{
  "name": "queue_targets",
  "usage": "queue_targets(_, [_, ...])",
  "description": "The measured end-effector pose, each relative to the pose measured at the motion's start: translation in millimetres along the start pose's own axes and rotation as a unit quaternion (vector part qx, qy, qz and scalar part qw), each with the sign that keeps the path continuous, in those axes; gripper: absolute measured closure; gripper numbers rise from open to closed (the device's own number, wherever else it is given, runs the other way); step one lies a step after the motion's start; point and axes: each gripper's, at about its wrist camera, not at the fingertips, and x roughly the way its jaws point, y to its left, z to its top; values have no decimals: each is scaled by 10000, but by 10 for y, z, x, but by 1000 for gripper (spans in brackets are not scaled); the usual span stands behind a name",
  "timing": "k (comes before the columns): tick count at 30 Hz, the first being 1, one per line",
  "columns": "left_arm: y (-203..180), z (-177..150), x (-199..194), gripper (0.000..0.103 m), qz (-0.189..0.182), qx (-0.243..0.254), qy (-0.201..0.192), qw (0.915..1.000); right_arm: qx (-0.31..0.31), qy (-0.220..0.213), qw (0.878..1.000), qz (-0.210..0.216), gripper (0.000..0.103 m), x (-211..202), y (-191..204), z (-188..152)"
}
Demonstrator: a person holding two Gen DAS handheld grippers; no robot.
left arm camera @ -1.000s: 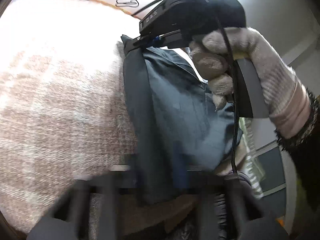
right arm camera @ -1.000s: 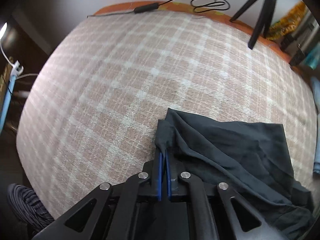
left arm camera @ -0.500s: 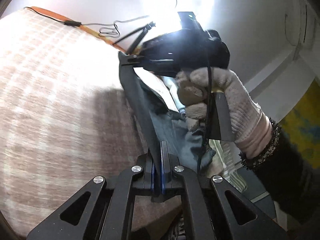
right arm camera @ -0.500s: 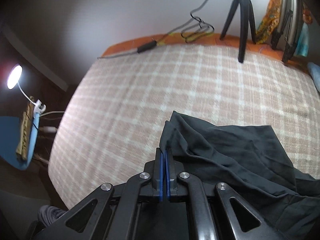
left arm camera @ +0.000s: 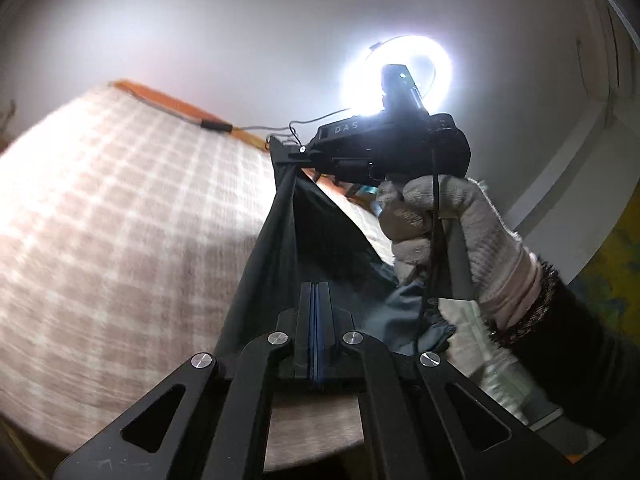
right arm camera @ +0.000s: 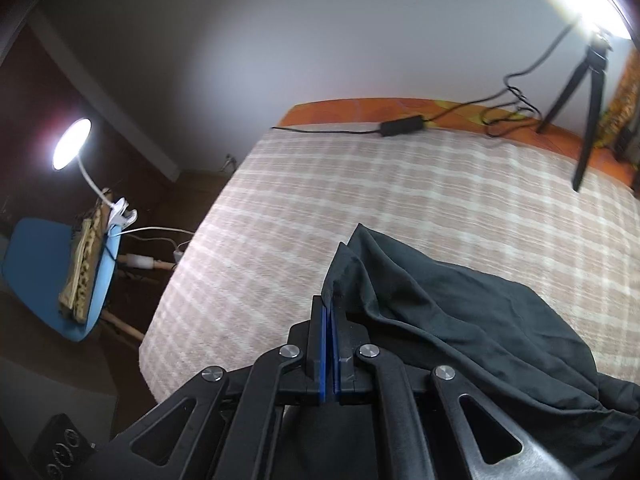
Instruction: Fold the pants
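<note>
The dark pants (left arm camera: 276,240) hang stretched in the air above the checked bed. My left gripper (left arm camera: 316,290) is shut on one end of the pants' edge. My right gripper shows in the left wrist view (left arm camera: 280,152), held by a gloved hand, shut on the other end of that edge, higher and farther away. In the right wrist view my right gripper (right arm camera: 330,300) is shut on a corner of the pants (right arm camera: 460,320), which drape down to the right over the bed.
The bed has a beige checked cover (right arm camera: 400,200) with an orange edge at the far side. A black tripod (right arm camera: 580,100) and cables with a power brick (right arm camera: 400,126) lie at the back. A blue chair (right arm camera: 52,272) with a clip lamp (right arm camera: 72,142) stands left of the bed.
Both grippers have risen, lifting the pants off the bed. Both views now tilt upward and show more wall. Both stay shut on the fabric.
</note>
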Motion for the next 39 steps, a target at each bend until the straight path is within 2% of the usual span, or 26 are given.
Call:
queue_targets(2, [32, 23, -19, 103, 132, 43, -21, 9999, 26, -35, 10000, 29, 103, -30, -8, -11])
queue_targets(5, [242, 104, 52, 90, 417, -150, 153, 9989, 123, -71, 9998, 111, 103, -124, -116, -28])
queue_targets(7, [285, 141, 218, 88, 335, -287, 485, 9978, 189, -93, 9997, 132, 103, -187, -195, -30])
queue_targets(9, [323, 160, 388, 78, 405, -421, 853, 9946, 198, -113, 9996, 137, 103, -239, -237, -12])
queue_targets(13, [327, 108, 547, 71, 601, -218, 1027, 9927, 189, -110, 9996, 175, 103, -285, -269, 6])
queue_targets(15, [393, 76, 579, 71, 427, -336, 1023, 9933, 173, -102, 9996, 182, 103, -285, -267, 14])
queue_targets(18, [452, 16, 568, 78, 136, -595, 900, 9941, 157, -92, 9997, 190, 103, -276, -269, 24])
queue_targets(19, [446, 2, 565, 86, 75, -591, 894, 9942, 163, -87, 9996, 191, 103, -276, -271, 24])
queue_targets(20, [411, 12, 592, 100, 44, -576, 862, 9946, 164, -87, 9997, 188, 103, -275, -272, 25])
queue_targets(25, [134, 28, 531, 100, -257, -406, 675, 9966, 130, -111, 9996, 212, 103, -305, -280, 34])
queue_targets(29, [-359, 148, 477, 101, -656, 122, 493, 9966, 140, -250, 9992, 287, 103, -492, -344, 55])
queue_targets(36, [-1084, 412, 651, 101, -1358, 698, 566, 9867, 257, -647, 9966, 438, 103, -1045, -612, 25])
queue_targets(39, [-1362, 458, 829, 101, -1510, 1016, 682, 9809, 375, -845, 9946, 462, 103, -1312, -805, -7])
